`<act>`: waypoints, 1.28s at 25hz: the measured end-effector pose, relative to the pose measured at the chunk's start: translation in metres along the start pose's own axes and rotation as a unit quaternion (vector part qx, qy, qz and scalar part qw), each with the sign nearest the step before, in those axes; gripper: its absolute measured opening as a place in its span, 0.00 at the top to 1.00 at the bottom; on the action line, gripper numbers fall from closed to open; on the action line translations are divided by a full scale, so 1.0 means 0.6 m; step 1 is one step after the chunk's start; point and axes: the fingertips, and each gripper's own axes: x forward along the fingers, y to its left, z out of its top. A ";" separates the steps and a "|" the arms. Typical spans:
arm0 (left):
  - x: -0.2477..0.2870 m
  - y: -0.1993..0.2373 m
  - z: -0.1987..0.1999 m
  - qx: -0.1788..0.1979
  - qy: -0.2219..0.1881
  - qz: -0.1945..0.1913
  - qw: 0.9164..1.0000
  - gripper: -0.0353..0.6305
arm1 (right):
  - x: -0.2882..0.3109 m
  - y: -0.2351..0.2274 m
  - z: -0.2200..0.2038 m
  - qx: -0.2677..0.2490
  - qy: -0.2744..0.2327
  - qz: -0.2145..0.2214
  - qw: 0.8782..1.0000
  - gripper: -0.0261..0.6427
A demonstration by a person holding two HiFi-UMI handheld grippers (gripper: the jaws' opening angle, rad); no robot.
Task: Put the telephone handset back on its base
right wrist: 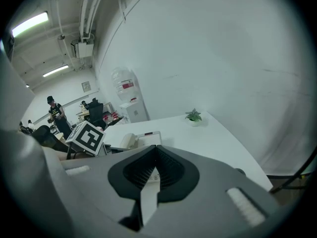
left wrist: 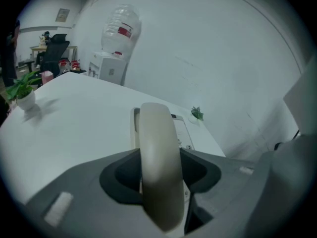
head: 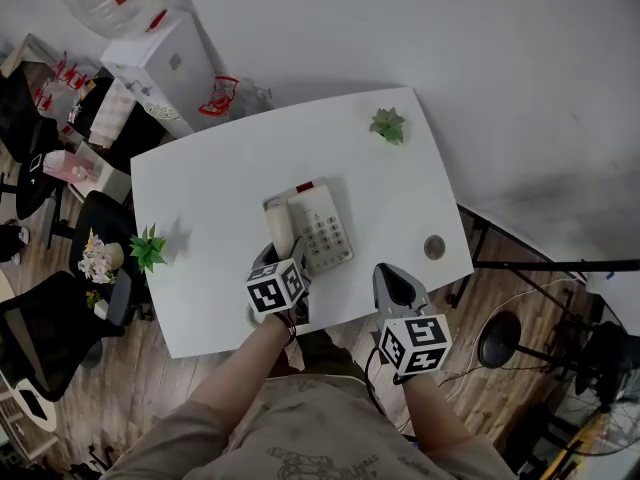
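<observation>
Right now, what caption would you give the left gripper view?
The left gripper grips the cream telephone handset in its jaws, the base just behind on the white table.

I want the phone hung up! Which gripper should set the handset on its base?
Left, probably. The left gripper is shut on the cream plastic handset, right by the white push-button base. The right gripper is shut, empty, and off beside the base.

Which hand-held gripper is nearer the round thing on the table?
Right. The right hand-held gripper is beside the round disc; the left hand-held gripper grips the handset, farther away.
</observation>
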 end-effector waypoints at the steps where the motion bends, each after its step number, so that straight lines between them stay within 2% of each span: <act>1: 0.003 0.003 0.001 -0.005 -0.001 0.003 1.000 0.63 | 0.000 -0.001 0.001 -0.001 0.000 0.001 1.000 0.92; 11: 0.021 0.007 0.021 -0.040 -0.012 0.017 0.999 0.63 | -0.003 -0.011 -0.018 0.004 0.010 -0.002 1.000 0.92; 14: 0.020 0.006 0.022 -0.041 -0.021 0.032 0.998 0.63 | -0.003 -0.014 -0.016 0.005 0.009 -0.002 1.000 0.92; 18: 0.021 0.005 0.025 -0.061 -0.033 0.047 0.996 0.63 | -0.005 -0.019 -0.019 0.005 0.012 -0.002 1.000 0.92; 23: 0.020 0.006 0.025 -0.033 -0.035 0.057 0.997 0.63 | -0.006 -0.019 -0.028 0.008 0.019 0.001 1.000 0.92; 26: 0.022 0.005 0.028 -0.021 -0.034 0.051 0.998 0.63 | -0.004 -0.018 -0.032 0.009 0.022 0.004 1.000 0.92; 28: 0.022 -0.001 0.027 -0.017 -0.030 0.043 0.998 0.59 | -0.005 -0.017 -0.034 0.008 0.023 0.005 1.000 0.92; 30: 0.022 -0.006 0.027 -0.021 -0.030 0.039 0.999 0.54 | -0.006 -0.017 -0.033 0.008 0.023 0.007 1.000 0.92; 32: 0.023 -0.005 0.028 -0.043 -0.035 0.040 0.998 0.54 | -0.005 -0.017 -0.032 0.007 0.024 0.008 1.000 0.92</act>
